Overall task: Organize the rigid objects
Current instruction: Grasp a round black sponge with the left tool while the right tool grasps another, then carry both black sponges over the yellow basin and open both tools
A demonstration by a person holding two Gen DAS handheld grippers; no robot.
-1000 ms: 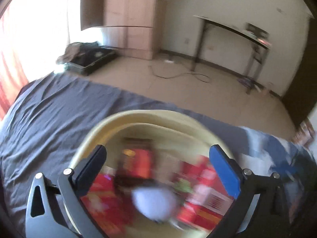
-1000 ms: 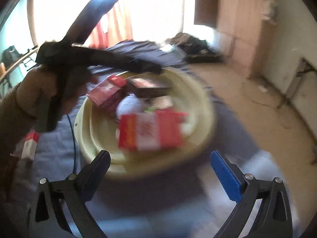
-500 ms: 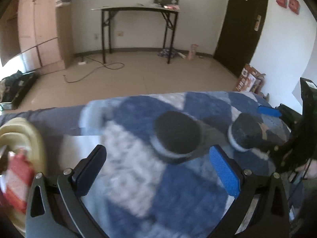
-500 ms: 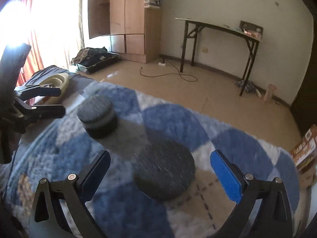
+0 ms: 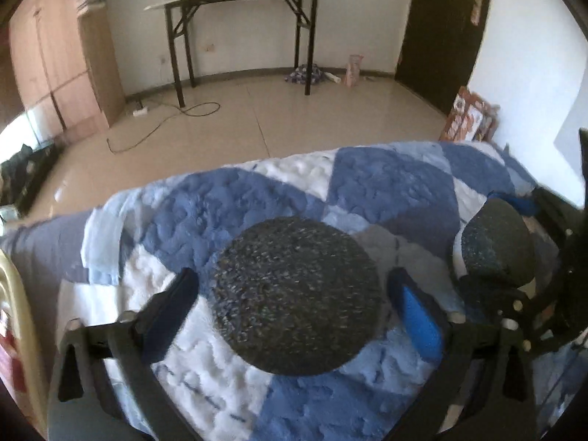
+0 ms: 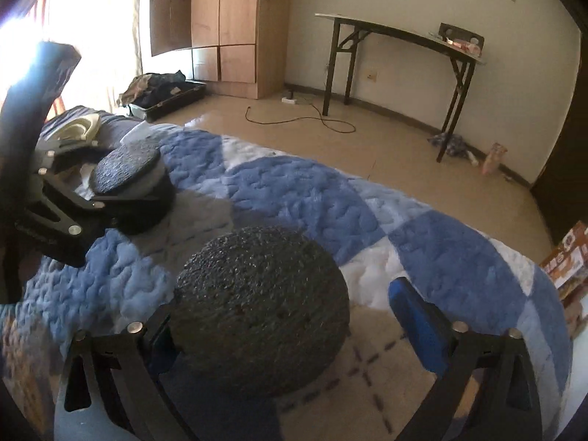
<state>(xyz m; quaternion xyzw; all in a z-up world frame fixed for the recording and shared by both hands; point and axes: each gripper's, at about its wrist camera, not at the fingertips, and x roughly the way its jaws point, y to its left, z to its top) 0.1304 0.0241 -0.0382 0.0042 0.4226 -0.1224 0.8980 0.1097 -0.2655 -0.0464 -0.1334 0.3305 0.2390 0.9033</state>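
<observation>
Holding one tool in each hand, we work above a bed covered by a blue-and-white quilt (image 5: 386,191). Two dark, speckled round pucks rest on this quilt, well apart from each other.

Left tool (image 5: 290,297): its jaws stand wide apart, one on each side of the first dark puck (image 5: 294,305). The puck's flat top faces upward. Both fingers sit just beside the puck's rim; we cannot tell whether either touches it. In the right wrist view, this same tool (image 6: 121,180) appears at the left edge, with its fingers flanking that puck (image 6: 128,169).

Right tool (image 6: 279,316): its jaws are also spread wide. The second dark puck (image 6: 261,312) lies between them, closer to the left-hand finger and overlapping it in view, with a clear gap to the blue pad (image 6: 415,327). We cannot confirm contact. In the left wrist view, this puck (image 5: 496,242) sits at the right edge, with the right tool's black frame around it.

A yellow basin (image 5: 18,330) stands at the far left edge of the left wrist view, on the grey sheet (image 5: 47,242) beside the quilt, with red packaging visible inside. A black folding table (image 5: 239,0) stands by the far wall.
</observation>
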